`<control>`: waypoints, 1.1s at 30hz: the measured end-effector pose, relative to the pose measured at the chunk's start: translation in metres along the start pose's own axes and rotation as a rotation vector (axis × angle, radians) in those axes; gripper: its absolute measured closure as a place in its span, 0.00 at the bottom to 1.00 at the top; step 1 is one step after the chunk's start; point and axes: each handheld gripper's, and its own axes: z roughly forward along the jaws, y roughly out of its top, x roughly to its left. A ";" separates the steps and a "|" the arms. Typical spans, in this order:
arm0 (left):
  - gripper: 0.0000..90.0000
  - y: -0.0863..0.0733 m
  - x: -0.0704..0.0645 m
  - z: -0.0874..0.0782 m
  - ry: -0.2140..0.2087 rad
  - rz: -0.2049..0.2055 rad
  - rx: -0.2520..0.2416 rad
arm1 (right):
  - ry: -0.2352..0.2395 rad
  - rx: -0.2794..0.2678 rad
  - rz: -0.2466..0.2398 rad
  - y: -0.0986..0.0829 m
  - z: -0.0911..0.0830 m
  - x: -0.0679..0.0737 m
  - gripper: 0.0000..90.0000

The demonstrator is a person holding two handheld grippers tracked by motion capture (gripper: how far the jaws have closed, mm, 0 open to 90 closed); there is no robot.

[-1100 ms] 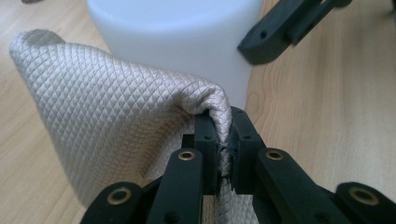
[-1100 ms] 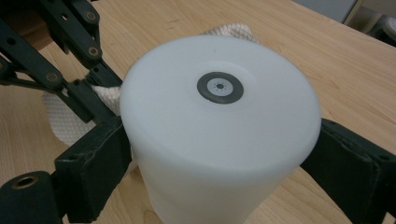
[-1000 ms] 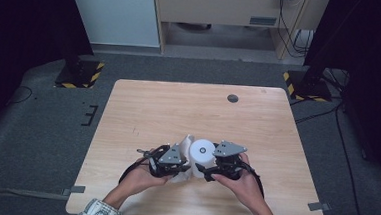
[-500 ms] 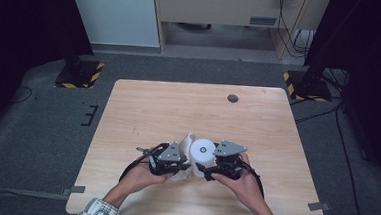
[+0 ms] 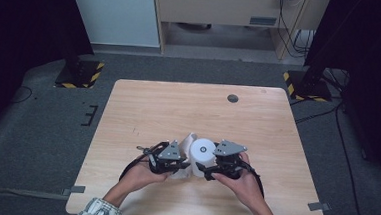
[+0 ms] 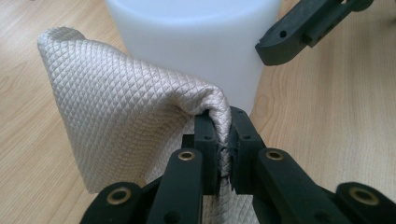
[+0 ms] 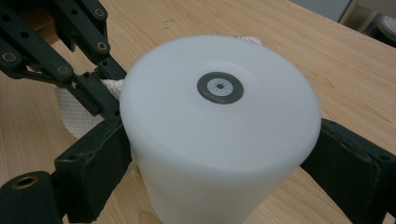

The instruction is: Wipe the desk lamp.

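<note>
White cylinder (image 5: 203, 151) standing upright on the table (image 5: 168, 111), near its front edge and roughly midway across; a small dark ring marks the centre of its flat top (image 7: 219, 88). The right tongs (image 5: 209, 165) are clamped on the cylinder, one black jaw pressed against each side of its wall, as the right gripper view shows. A pale quilted cloth (image 6: 116, 116), woven in a fine diamond pattern, lies against the cylinder's left side, touching its wall and rising in a fold beside it. The left tongs (image 6: 224, 149) are closed on an edge of this cloth, the fabric pinched between the two jaws and bulging over their tips just in front of the cylinder. In the high view both tongs meet at the cylinder, the left tongs (image 5: 182, 163) just beside its left side, each held in one of the person's hands, with forearms entering from the near edge. A small dark round disc (image 5: 232, 98) lies on the table well apart, towards the far edge.
</note>
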 end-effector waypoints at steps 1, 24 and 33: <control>0.93 0.000 0.000 0.000 0.000 0.000 0.000 | 0.000 0.000 0.000 0.000 0.000 0.000 0.11; 0.93 0.004 0.009 -0.008 0.076 -0.059 -0.050 | -0.011 0.006 0.008 0.007 0.010 -0.005 0.11; 0.93 0.003 0.011 -0.006 0.091 -0.081 -0.052 | -0.005 -0.033 0.029 0.013 0.004 -0.005 0.09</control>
